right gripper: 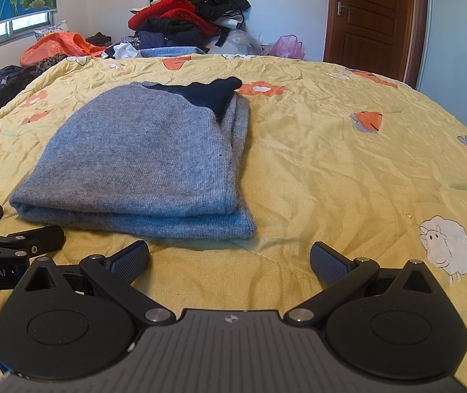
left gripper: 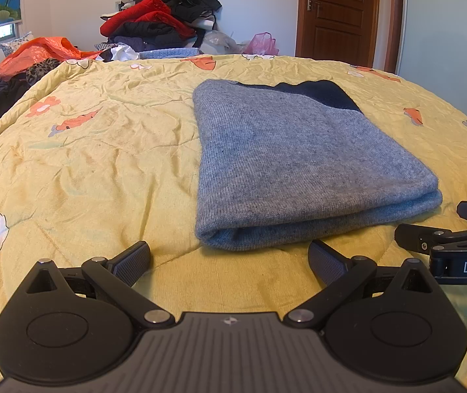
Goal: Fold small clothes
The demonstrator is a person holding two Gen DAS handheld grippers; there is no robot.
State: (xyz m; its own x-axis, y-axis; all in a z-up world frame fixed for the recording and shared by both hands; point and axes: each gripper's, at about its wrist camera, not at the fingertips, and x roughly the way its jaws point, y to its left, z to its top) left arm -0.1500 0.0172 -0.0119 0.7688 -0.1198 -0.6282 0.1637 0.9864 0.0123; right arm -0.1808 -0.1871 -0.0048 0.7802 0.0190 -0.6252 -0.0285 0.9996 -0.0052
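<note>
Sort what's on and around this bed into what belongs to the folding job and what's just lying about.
Job:
grey sweater, folded on the quilt
left gripper, open
right gripper, open

Lying about:
clothes pile
orange bag
pink bag

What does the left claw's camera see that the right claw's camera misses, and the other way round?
Only the left wrist view shows the right claw poking in at its right edge, with the letters DAS on it.

Only the right wrist view shows the sweater's stacked side edges, a printed sheep on the quilt, and the left claw entering at its left edge.

Both show the folded grey sweater on the yellow quilt, the heap of clothes behind it, the wooden door, and an open, empty claw in front.
</note>
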